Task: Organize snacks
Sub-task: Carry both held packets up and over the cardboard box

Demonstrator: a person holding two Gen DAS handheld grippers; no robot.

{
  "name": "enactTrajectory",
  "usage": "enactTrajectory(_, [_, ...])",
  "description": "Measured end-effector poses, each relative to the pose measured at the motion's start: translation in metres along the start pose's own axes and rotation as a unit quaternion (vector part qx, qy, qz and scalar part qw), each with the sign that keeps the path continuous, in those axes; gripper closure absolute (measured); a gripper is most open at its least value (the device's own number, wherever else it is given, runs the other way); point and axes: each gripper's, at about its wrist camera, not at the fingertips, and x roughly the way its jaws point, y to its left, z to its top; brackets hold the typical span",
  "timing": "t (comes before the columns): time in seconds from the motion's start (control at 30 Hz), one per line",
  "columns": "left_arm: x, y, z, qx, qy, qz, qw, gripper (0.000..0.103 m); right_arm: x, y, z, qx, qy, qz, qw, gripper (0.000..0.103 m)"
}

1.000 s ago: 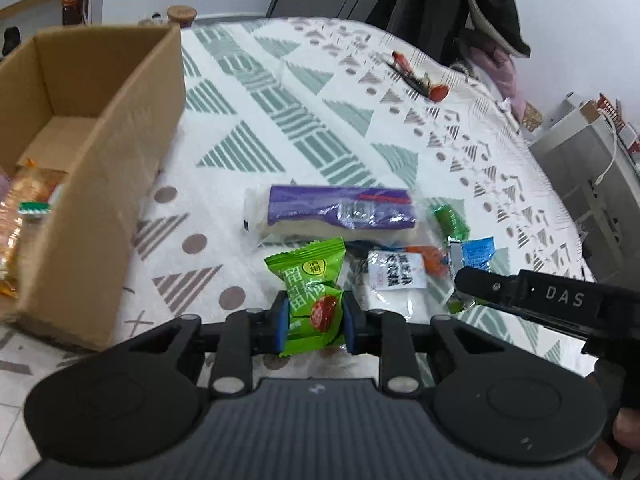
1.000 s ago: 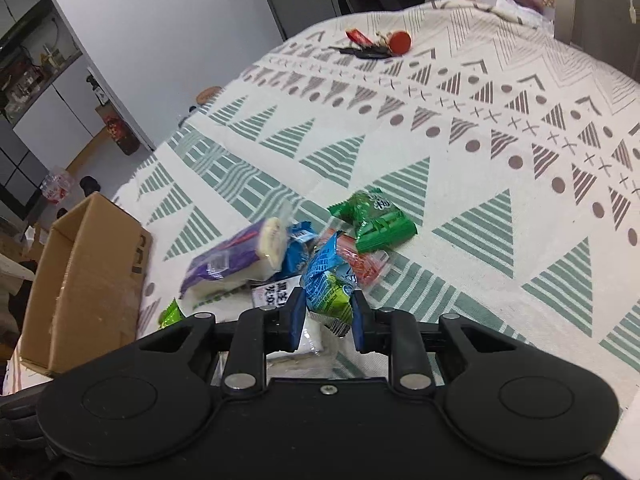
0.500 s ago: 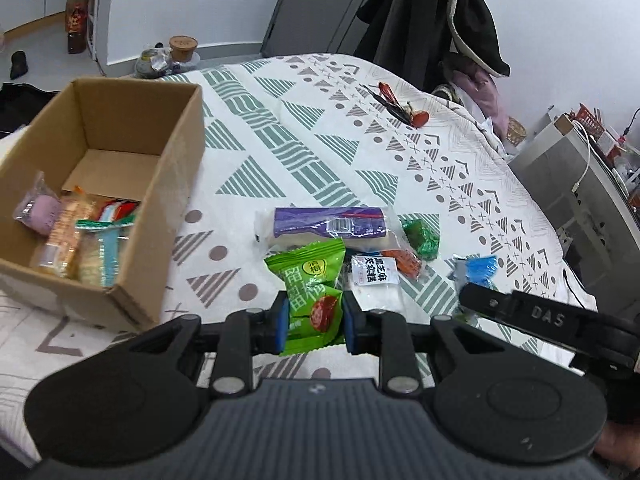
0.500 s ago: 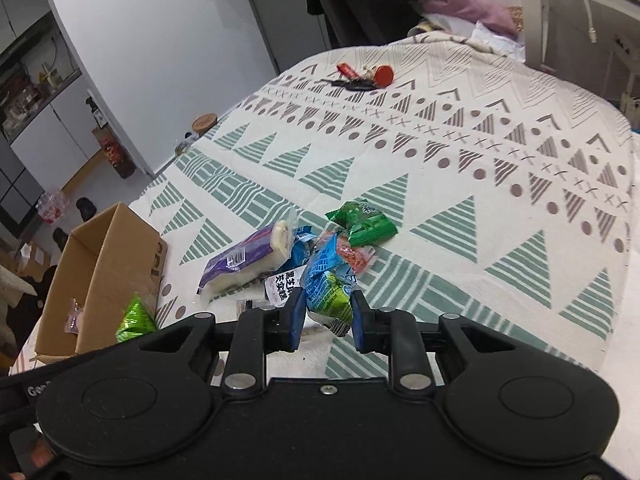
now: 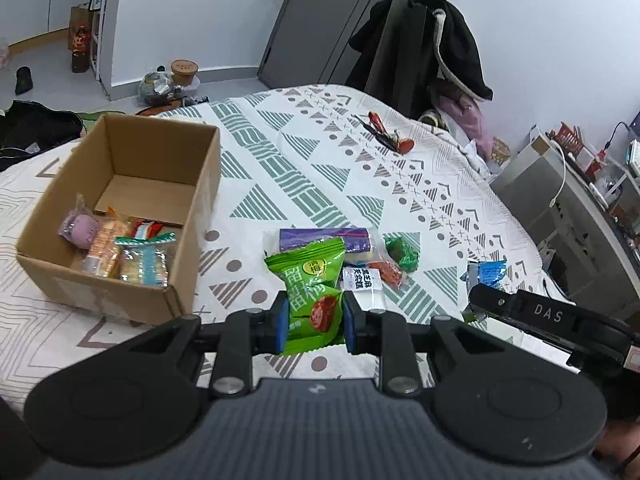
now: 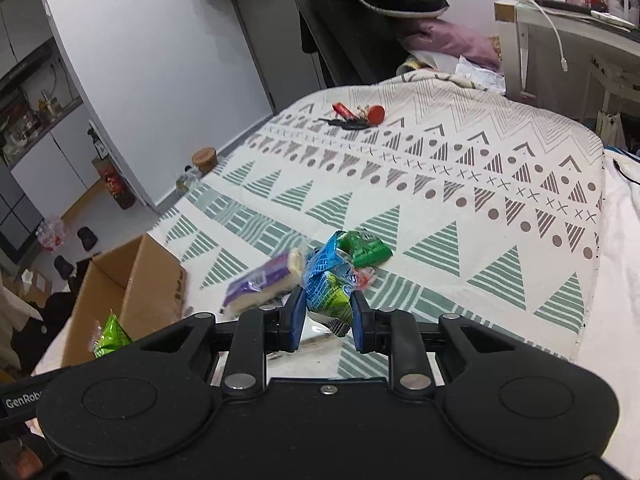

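Green snack packet [image 5: 313, 292] was pinched between the left gripper [image 5: 313, 326] jaws, held above the patterned bed cover [image 5: 288, 176], just right of the cardboard box [image 5: 120, 220]. Blue-and-green snack packet [image 6: 326, 280] was pinched in the right gripper [image 6: 325, 322] jaws, also off the cover. Loose pile stayed on the bed beyond both: purple bar [image 5: 324, 239], dark green packet [image 6: 366, 249], white sachet [image 5: 362, 280]. Box held several wrapped snacks [image 5: 116, 248] at its near end. Keys [image 6: 356, 116] lay far back on the cover.
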Motion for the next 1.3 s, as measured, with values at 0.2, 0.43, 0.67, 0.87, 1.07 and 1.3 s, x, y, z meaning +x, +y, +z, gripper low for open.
enactTrajectory(0.2, [-0.019, 0.01, 0.005, -0.004, -0.012, -0.004, 0.9999, 0.077, -0.013, 0.022, 0.002, -0.015, -0.01, 0.012, 1.0, 0.079])
enactTrajectory(0.43, [-0.039, 0.027, 0.019, -0.015, -0.033, -0.011, 0.9993, 0.077, -0.017, 0.047, -0.004, -0.021, -0.003, 0.014, 1.0, 0.079])
enactTrajectory(0.67, [-0.043, 0.044, 0.031, -0.019, -0.041, -0.016, 0.9988, 0.077, -0.02, 0.079, 0.0, -0.055, -0.009, 0.021, 0.998, 0.079])
enactTrajectory(0.87, [-0.039, 0.072, 0.048, -0.032, -0.039, -0.004, 0.9987, 0.077, -0.019, 0.113, 0.017, -0.099, -0.01, 0.043, 0.994, 0.079])
enactTrajectory(1.07, [-0.028, 0.102, 0.068, -0.058, -0.034, 0.004, 0.9977, 0.077, 0.007, 0.136, 0.026, -0.113, 0.012, 0.054, 0.992, 0.079])
enactTrajectory(1.3, [-0.01, 0.133, 0.093, -0.085, -0.029, 0.012, 0.9959, 0.077, 0.034, 0.17, 0.03, -0.121, 0.039, 0.086, 0.988, 0.079])
